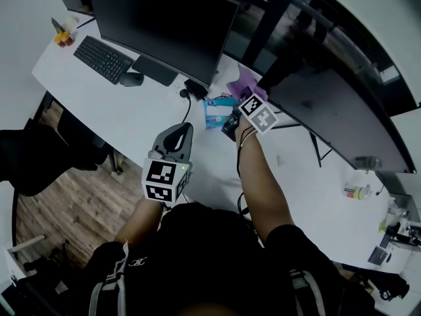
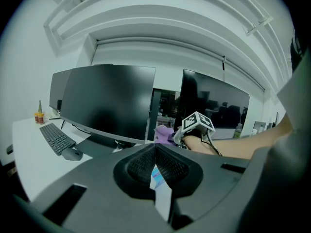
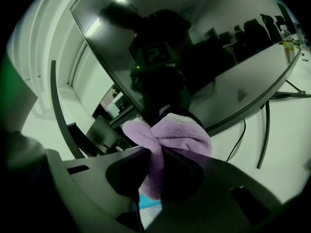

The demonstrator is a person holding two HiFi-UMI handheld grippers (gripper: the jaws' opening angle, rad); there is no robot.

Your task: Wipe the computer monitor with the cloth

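The purple cloth (image 3: 167, 139) is bunched up and pinched in my right tool (image 3: 154, 155). The jaws are closed tight on its lower part, and the rest puffs out above them in two soft lobes. In the right gripper view it sits in the middle of the frame, in front of the lower edge of the curved monitor (image 3: 204, 52). The dark screen fills the upper half of that view. I cannot tell whether the fabric actually touches the glass.

In the head view, the cloth is just above centre, at the left end of the curved monitor, which sweeps away to the right of the frame. The flat monitor (image 1: 164, 25) stands to the left of the cloth in the upper part of the frame.

My left tool (image 2: 155, 148) has its jaws together at the tips and holds nothing. Only a thin sliver of the table (image 1: 131, 127) and a blue packet (image 1: 216, 112) shows behind them. In the head view this tool sits low and centre, well apart from both screens. The blue packet lies flat on the table just left of my right tool.

At the upper left, a keyboard (image 1: 103, 59) and a mouse (image 1: 131, 79) rest beside the flat monitor's base. A small bottle (image 1: 355, 191) lies far right on the table.
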